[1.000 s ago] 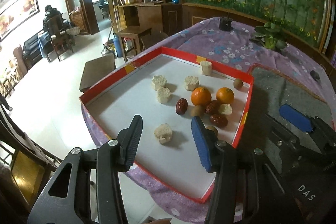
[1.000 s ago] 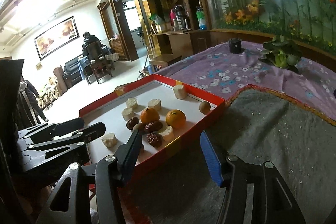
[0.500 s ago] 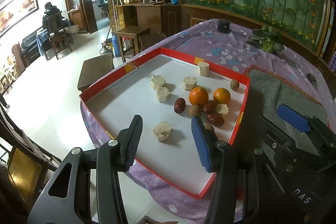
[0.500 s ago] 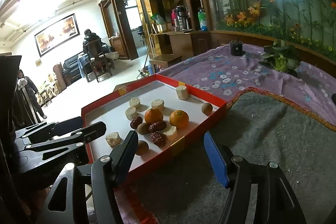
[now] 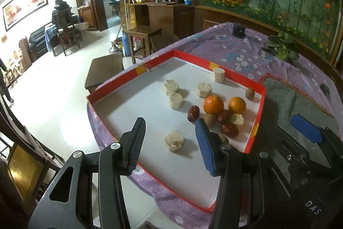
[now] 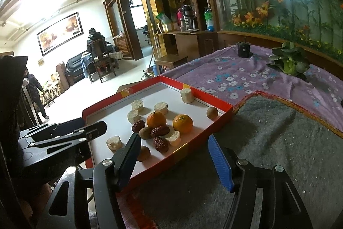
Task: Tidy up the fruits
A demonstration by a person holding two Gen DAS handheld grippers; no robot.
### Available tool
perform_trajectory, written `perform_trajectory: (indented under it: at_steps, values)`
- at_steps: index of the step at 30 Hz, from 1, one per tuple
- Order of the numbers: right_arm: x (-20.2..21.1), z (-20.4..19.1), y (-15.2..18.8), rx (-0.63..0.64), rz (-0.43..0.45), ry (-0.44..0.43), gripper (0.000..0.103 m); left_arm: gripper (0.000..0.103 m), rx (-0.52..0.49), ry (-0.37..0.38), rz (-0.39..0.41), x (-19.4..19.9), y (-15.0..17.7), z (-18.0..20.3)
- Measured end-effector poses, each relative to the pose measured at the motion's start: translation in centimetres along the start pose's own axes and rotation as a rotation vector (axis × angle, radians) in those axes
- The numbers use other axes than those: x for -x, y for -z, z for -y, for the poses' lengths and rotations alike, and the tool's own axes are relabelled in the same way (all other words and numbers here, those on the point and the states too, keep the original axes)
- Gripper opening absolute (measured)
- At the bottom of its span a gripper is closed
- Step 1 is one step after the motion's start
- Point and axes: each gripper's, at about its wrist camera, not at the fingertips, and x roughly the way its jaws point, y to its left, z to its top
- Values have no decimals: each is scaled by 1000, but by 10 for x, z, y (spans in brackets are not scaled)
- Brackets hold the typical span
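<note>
left wrist view: open left claw [image 5: 169, 143] hovers over the fruit tray [image 5: 257, 119].

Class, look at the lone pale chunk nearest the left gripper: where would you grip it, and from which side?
Grip the pale chunk across its sides, coming down from above with the left gripper, whose jaws are open and empty. It lies alone on the white tray floor, clear of the fruit cluster, so both fingers should have room. Its lumpy surface likely suits a gentle squeeze.
</note>
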Motion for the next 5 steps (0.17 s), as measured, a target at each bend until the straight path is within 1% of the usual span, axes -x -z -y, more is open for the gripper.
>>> perform_trajectory:
  at_steps: [5]
  values:
    - [0, 1, 0, 1, 2, -2, 63, 48, -3, -8, -5, -2, -2, 0]
